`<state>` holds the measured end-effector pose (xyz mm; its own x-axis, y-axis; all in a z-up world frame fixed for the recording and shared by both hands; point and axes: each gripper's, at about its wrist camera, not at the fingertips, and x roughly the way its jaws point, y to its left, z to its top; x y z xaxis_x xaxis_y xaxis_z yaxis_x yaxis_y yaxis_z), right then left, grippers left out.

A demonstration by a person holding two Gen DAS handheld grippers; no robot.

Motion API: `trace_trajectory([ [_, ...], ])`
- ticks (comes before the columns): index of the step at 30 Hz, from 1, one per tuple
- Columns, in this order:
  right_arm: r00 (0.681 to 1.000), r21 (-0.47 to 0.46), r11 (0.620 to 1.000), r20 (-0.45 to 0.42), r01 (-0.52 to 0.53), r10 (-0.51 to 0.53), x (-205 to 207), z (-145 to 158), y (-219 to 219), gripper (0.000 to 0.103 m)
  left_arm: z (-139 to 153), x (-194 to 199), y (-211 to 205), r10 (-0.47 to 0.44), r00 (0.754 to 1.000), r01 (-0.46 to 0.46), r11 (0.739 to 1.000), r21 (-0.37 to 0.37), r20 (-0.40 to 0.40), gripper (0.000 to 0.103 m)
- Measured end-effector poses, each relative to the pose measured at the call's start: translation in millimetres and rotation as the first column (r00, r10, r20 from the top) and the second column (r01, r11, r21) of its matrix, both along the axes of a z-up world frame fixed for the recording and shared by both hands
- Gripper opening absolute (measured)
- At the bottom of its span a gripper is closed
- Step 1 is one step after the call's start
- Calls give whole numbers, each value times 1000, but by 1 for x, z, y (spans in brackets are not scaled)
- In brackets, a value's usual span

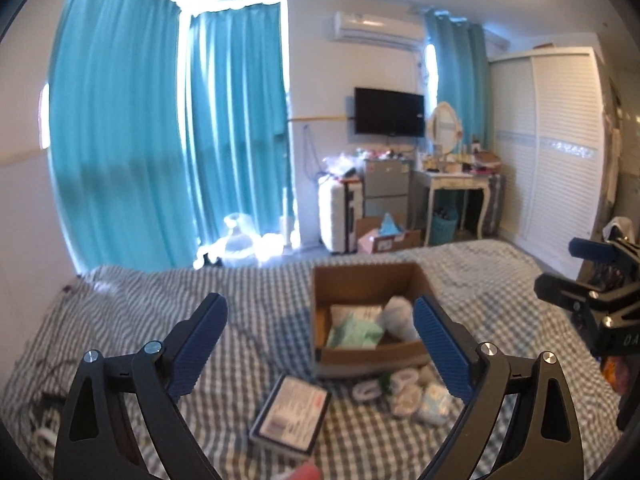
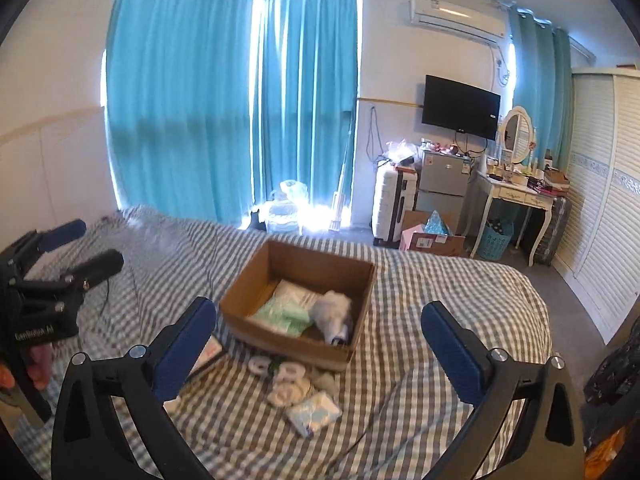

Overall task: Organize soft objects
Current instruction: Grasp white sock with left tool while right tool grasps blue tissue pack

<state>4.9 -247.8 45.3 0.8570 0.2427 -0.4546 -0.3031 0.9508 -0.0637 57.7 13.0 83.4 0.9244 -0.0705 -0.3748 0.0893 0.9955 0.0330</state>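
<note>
Both claws hang over the checked bed, spread wide and holding nothing: the left claw and the right claw each show a clear gap between their blue pads.

The open box sits mid-bed and already holds a green pack, a white pack behind it and a white bundle leaning toward its right wall. Just in front of the box lies a loose cluster: white rolls, a pale blue packet nearest the camera, and a small dark green thing among them. A flat booklet lies to the cluster's left, apart from it.

Likely trouble from here:
- The rolls touch one another, so a claw closing on one may drag or scatter its neighbours.
- The bedding is slack; pads pressed too low could pinch the cover with the item (and tug the box along).
- The box is light and open, and a claw clipping its near wall could tip or shove it.
- The two claws are close together, so they could collide over the cluster.

Hard to make out: the left view is blurred, the booklet is half hidden behind the right claw's pad in the right view, and what the green thing is cannot be told. The box's near floor is hidden by its wall.
</note>
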Motion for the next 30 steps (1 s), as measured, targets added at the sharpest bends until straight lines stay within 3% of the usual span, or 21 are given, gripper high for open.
trace_trajectory([
  [6,998,-23,1000,-61,-10,9,-2,-60,10,103,-62,2,11,60,992,-62,998,-12,-112,96],
  [11,992,-32,999,-124,13,-16,23,-117,11,103,-120,11,22,120,971,-129,991,-30,-207,96],
  [15,978,-37,997,-195,69,-75,43,-165,7,103,-172,16,29,152,944,-166,986,-21,-291,96],
  [19,951,-55,994,-290,99,-111,54,-208,0,103,-219,20,28,168,900,-167,985,39,-401,95],
  [21,945,-56,994,-306,98,-110,56,-214,-1,103,-232,21,30,186,880,-178,982,60,-438,94],
  [23,944,-57,994,-311,97,-110,57,-216,-2,103,-243,22,31,166,857,-175,984,28,-488,94],
  [27,937,-60,994,-332,95,-110,60,-222,2,103,-254,18,27,157,838,-160,986,39,-522,92],
  [28,934,-67,994,-339,92,-109,61,-224,4,103,-255,17,26,148,837,-152,988,35,-527,81],
  [29,933,-72,993,-344,88,-108,62,-227,6,103,-257,17,24,137,834,-142,989,31,-535,62],
  [30,931,-79,993,-350,82,-105,63,-230,9,103,-260,16,22,133,829,-137,990,33,-543,55],
])
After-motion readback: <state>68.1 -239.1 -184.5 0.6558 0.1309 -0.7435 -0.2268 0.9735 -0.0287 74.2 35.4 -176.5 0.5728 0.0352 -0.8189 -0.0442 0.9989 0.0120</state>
